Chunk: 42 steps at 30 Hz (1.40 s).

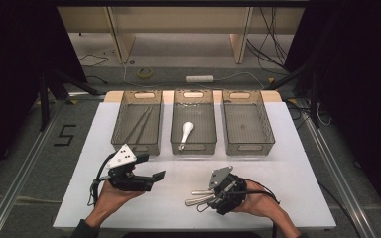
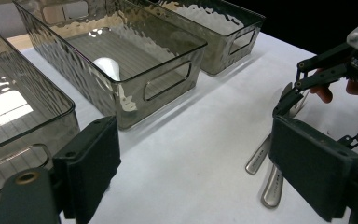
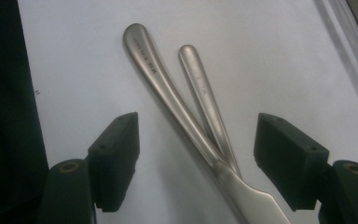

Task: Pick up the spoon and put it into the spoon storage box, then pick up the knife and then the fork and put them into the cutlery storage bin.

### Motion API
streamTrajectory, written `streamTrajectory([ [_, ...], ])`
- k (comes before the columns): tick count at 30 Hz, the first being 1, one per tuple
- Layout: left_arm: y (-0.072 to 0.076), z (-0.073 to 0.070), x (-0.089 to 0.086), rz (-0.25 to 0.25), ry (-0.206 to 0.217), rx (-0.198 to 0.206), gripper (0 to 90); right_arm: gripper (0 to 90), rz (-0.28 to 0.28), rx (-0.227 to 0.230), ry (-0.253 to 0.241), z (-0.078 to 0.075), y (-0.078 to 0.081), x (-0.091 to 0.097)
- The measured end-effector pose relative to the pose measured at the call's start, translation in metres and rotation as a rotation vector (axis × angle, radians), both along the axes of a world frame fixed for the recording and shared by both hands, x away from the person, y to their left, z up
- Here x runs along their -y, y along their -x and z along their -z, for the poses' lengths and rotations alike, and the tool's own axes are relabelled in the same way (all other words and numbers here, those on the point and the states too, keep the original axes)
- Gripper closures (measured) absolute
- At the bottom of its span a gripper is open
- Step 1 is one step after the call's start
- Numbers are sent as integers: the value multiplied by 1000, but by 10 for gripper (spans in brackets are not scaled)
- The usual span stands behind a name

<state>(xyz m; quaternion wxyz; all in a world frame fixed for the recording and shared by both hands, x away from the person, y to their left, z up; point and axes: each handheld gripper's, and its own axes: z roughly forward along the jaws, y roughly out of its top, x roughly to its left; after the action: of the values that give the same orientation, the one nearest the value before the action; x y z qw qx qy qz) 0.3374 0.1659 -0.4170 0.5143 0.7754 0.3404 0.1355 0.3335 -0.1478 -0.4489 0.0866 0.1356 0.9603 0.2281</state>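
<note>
White tabletop (image 1: 287, 148). Two metal cutlery handles (image 3: 177, 88) lie crossed on it, between the right claw (image 3: 196, 163) pads, untouched. Three clear plastic bins (image 1: 243, 129) stand in a row beyond both claws, well apart from the handles.

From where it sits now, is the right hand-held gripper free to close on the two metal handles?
Probably yes. The right hand-held gripper stands open with both crossed metal handles lying between its pads, untouched. Nothing blocks them; the left hand-held gripper is apart.
</note>
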Motion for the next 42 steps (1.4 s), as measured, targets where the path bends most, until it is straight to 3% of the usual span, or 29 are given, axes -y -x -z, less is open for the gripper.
streamTrajectory([
  [21, 6, 0, 0, 6, -10, 8, 159, 440, -56, 1, 118, 6, -7, -11],
  [29, 5, 0, -1, 3, -8, 9, 159, 459, -49, -3, 124, 5, -12, -10],
  [37, 7, 0, 0, 12, -25, 15, 159, 462, -57, 7, 193, 7, -17, -10],
  [42, 7, 0, 0, 12, -25, 20, 159, 514, -77, 8, 221, 9, -17, -13],
])
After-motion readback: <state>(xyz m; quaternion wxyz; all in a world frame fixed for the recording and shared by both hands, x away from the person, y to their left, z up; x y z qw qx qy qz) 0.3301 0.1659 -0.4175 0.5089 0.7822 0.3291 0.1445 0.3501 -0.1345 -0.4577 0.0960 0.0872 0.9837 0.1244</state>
